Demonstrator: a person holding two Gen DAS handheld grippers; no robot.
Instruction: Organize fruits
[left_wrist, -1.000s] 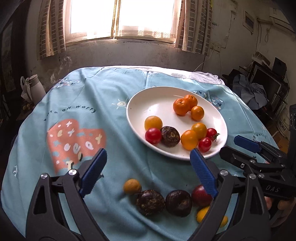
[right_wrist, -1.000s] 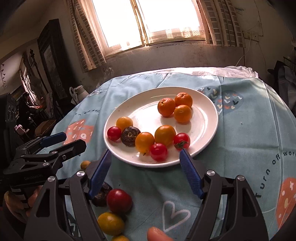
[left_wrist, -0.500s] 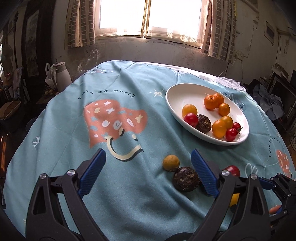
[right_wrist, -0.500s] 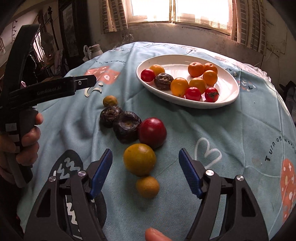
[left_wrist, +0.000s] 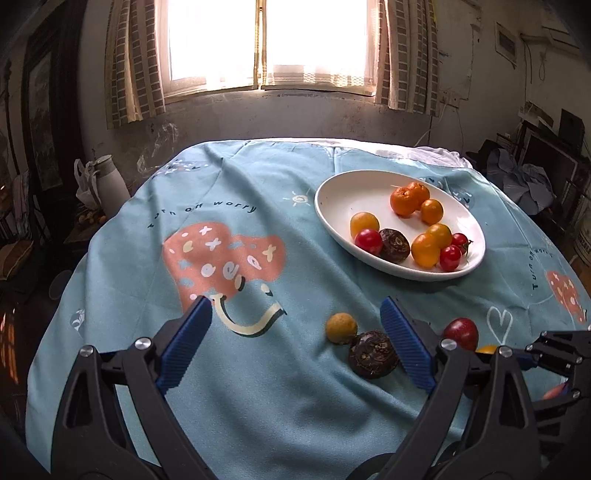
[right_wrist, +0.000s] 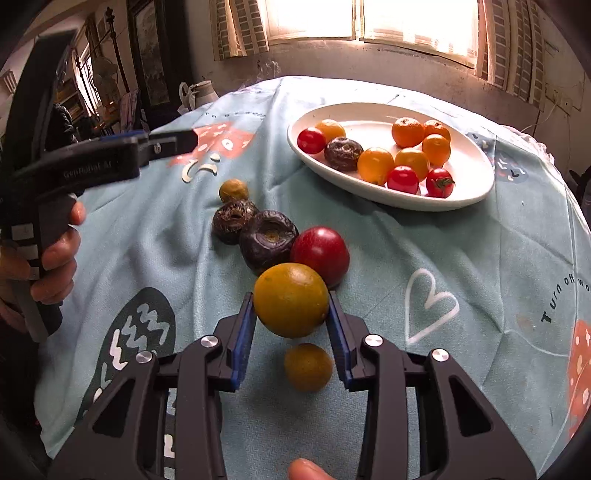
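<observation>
The left gripper (left_wrist: 295, 336) hangs over the blue printed tablecloth (left_wrist: 236, 398) with its blue pads spread wide and nothing between them; it plays no part in the pick at present. Just right of its span, a small dull-yellow fruit (right_wrist: 233, 190) lies loose on the cloth, touching a dark wrinkled fruit (right_wrist: 232, 221), which in turn touches a second dark wrinkled fruit (right_wrist: 267, 240). Next along, a red fruit (right_wrist: 320, 254) sits against that second dark one.

In front of the red fruit, the right gripper (right_wrist: 291, 314) is closed around a large yellow-orange fruit (right_wrist: 291, 300), one pad pressed on each side. Whether it is already off the cloth I cannot tell. Directly below it in the right wrist view, between the gripper's arms, lies another small yellow-orange fruit (right_wrist: 308, 366) on the cloth.

Farther right and back stands the white oval plate (right_wrist: 469, 199), already holding ten fruits: small oranges, yellow-orange ones, red cherry tomatoes and one dark wrinkled fruit.

Judging from this, the sorting is past halfway. Ten pieces are on the plate, one is in the grip and presumably bound for it, and five remain loose on the cloth: two small yellow ones, two dark ones and the red one.
</observation>
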